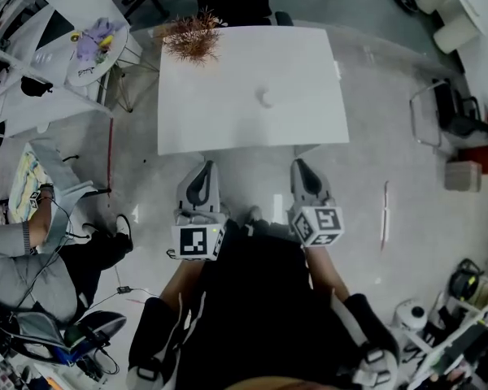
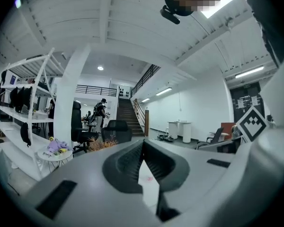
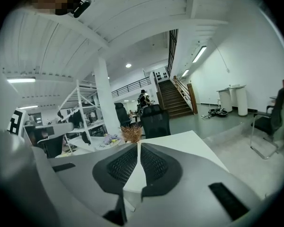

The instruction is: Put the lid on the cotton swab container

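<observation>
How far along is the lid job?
Done: unclear; the small white container sits on the white table, too small to tell if lidded; no loose lid shows. In hand: nothing; left tongs and right tongs shut, empty, off the table. Left: confirm the lid.

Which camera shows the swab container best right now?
Head view: the container sits in plain sight on the table, small and pale. The left gripper view shows only a faint pinkish speck between its fingers, perhaps it; the right gripper view shows none.
</observation>
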A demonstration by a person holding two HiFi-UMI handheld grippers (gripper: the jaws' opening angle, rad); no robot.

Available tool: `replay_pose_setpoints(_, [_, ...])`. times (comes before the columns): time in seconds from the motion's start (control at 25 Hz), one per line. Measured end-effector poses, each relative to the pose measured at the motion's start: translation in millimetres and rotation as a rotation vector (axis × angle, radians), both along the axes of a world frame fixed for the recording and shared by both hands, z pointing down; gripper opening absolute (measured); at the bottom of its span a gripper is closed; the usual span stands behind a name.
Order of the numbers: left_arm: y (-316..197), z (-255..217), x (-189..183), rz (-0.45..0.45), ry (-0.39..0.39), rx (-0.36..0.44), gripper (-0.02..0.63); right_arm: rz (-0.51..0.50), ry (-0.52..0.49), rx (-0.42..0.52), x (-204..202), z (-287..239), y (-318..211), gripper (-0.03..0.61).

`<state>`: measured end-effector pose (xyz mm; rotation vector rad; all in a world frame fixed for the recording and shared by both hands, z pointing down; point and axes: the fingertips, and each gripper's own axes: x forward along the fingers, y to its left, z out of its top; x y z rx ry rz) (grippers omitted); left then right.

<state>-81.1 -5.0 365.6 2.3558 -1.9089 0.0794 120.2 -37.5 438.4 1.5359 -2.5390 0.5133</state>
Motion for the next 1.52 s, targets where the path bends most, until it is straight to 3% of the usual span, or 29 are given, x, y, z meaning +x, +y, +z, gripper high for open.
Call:
replay_pose_setpoints(0.24, [12,4,-3,0.025,-0.006,-0.010,0.006,0.042,-0.018,0.033,-3,-17,19,0.023])
replay_pose_setpoints(0.6, [9,12,-17,0.055,0.003,0.010,0.006,0.027,0.002,0.018,-32,-4,26,0.021])
replay_pose_setpoints(1.52, [20,14,-26,0.074,0.018,-0.003,0.006,0.026,0.023,0.001,-48,-5,41,0.020])
